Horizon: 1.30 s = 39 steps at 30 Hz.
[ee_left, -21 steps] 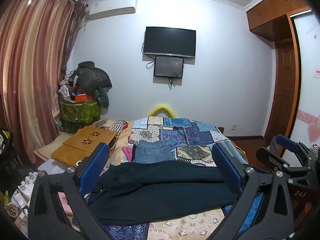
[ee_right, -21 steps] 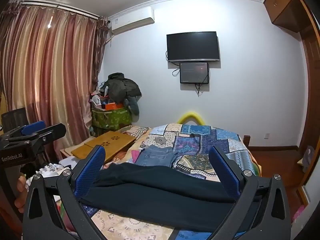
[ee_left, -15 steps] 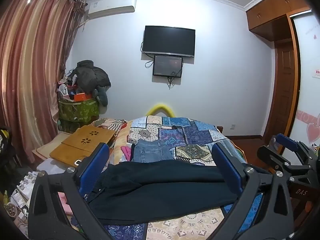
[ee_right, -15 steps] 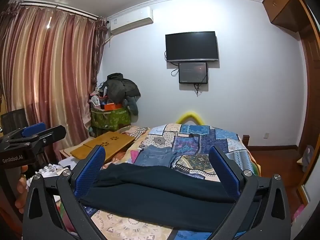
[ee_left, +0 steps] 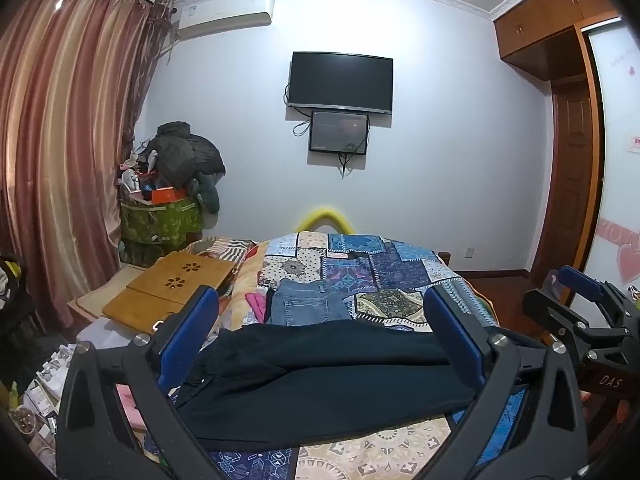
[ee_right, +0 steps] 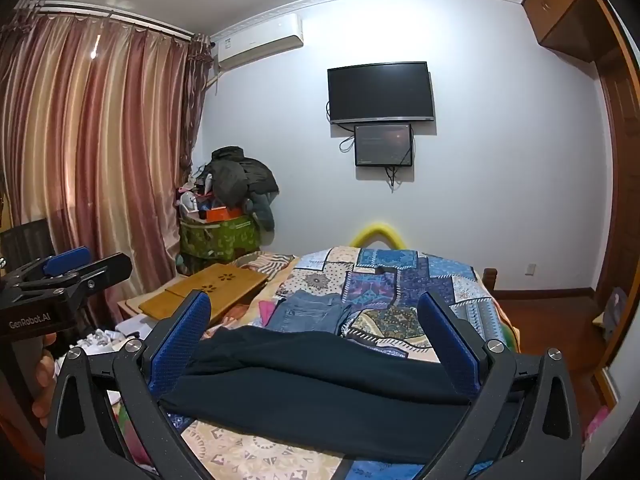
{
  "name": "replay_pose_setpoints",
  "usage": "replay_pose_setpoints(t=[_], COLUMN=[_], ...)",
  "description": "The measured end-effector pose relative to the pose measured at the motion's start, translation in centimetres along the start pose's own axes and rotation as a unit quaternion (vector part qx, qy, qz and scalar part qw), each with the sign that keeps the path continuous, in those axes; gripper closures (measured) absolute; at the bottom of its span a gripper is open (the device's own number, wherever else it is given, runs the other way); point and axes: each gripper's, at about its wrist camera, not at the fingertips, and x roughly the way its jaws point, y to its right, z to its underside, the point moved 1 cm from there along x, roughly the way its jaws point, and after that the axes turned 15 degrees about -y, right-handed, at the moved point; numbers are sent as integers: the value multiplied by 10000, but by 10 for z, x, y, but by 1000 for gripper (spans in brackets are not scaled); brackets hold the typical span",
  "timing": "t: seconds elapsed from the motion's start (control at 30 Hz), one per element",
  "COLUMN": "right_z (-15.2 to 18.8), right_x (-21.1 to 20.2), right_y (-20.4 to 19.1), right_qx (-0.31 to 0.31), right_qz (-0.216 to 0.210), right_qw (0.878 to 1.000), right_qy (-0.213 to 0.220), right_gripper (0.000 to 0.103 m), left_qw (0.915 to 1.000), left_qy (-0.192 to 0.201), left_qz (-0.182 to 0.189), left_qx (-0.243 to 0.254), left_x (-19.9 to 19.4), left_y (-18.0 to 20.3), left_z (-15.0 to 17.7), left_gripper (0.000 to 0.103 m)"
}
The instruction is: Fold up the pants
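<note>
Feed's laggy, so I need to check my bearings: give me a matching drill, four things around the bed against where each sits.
Things:
1. black pants
2. jeans
3. wooden lap desk
4. television

Places:
A. on the wall past the bed
B. left of the bed, on a low surface
C. spread across the quilt's near end
D. on the quilt, just beyond the dark garment

Pairs: 1-C, 2-D, 3-B, 4-A

Left claw (ee_left: 320,332) spread wide, level, right claw (ee_right: 316,336) likewise, both holding nothing
</note>
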Motion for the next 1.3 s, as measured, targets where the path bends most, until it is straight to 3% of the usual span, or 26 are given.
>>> replay_pose_setpoints(t=[1.3], right_z=[3], right_x=[-2], right_y=[4], right_qx=[51], right_qz=[23], right_qw=[10000], right_qy=[-1], right_gripper=[0], left_qw=[10000], left_qy=[-4], left_qz=[-40], left_qx=[-3], left_x=[4], left_y=[3], left_z=[2], left_gripper=[0])
